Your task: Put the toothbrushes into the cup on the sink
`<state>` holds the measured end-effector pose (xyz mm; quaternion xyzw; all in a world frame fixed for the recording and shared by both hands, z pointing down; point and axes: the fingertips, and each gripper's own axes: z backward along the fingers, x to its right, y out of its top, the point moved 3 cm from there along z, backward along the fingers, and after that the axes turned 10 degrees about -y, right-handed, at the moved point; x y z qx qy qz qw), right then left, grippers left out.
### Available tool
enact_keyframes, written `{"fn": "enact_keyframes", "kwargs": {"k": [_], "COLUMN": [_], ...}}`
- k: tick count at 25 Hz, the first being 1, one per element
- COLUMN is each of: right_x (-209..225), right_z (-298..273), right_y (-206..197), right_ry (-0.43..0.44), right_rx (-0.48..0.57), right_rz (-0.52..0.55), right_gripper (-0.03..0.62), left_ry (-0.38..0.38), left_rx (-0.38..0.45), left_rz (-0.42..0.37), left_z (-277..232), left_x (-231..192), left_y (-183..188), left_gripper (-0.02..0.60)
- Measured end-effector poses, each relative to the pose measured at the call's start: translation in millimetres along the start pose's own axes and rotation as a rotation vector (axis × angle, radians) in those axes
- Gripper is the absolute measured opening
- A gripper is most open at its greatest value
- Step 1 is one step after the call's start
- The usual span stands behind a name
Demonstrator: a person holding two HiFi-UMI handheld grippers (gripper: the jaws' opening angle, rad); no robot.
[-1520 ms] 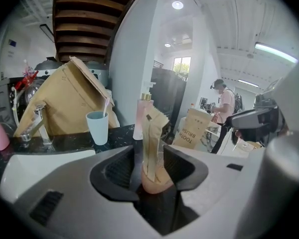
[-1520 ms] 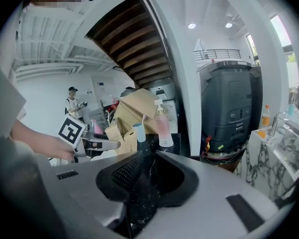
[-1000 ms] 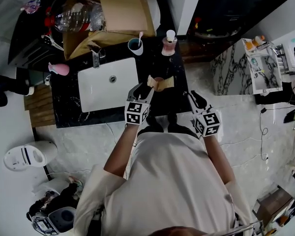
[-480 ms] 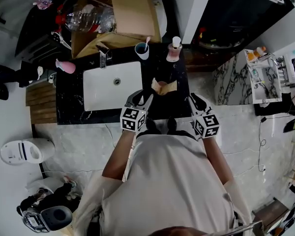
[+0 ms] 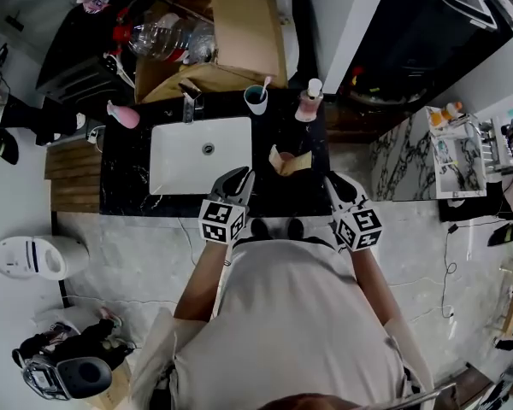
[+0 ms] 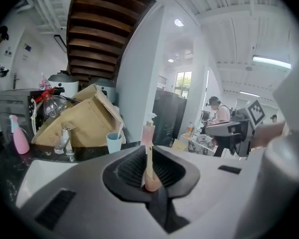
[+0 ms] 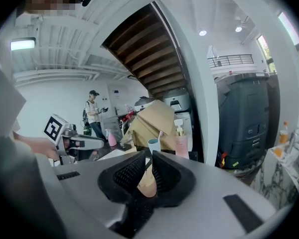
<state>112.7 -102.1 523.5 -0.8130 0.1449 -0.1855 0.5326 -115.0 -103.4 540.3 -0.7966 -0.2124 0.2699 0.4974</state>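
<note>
A light blue cup [image 5: 256,99] stands at the back of the black sink counter [image 5: 124,165], with one toothbrush [image 5: 266,83] leaning in it. An opened tan wrapper [image 5: 289,159] lies on the counter in front of it. My left gripper [image 5: 239,178] hovers at the counter's front edge. Its jaws have just been closing, down to a thin slit, and hold nothing. My right gripper [image 5: 335,182] hangs beside it; its jaws have also just been closing and are empty. The left gripper view shows the cup [image 6: 113,142] ahead, and so does the right gripper view [image 7: 153,145].
A pink soap dispenser [image 5: 309,102] stands right of the cup. The white basin [image 5: 175,156] and faucet [image 5: 189,105] lie to the left, with a pink bottle [image 5: 124,115] at the far left. A cardboard box [image 5: 231,24] and plastic bottles [image 5: 167,37] crowd the back.
Both grippers have drawn back from the wrapper toward the person. The left jaws, wide open a second ago, have closed. The wrapper stays on the counter.
</note>
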Motion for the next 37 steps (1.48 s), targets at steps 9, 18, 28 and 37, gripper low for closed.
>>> {"fn": "enact_keyframes", "kwargs": {"k": [9,18,28,37], "right_x": [-11,-17,-19,-16], "right_z": [9,14,10,10], "right_y": [23,38,39,41], "right_ry": [0.050,0.085,0.111,0.114], "right_rx": [0.048,0.085,0.074,0.077], "right_rz": [0.047,0.085,0.094,0.090], "right_gripper": [0.044,0.035,0.035,0.035], "left_ry": [0.040,0.062,0.068,0.074], "left_rx": [0.046,0.070,0.076,0.085], "left_rz": [0.002,0.003,0.020,0.027], "left_z": [35,48,47,44], "left_x": [-1,-1,-2,0], "left_y": [18,22,23,25], "left_gripper": [0.008,0.008,0.008,0.008]}}
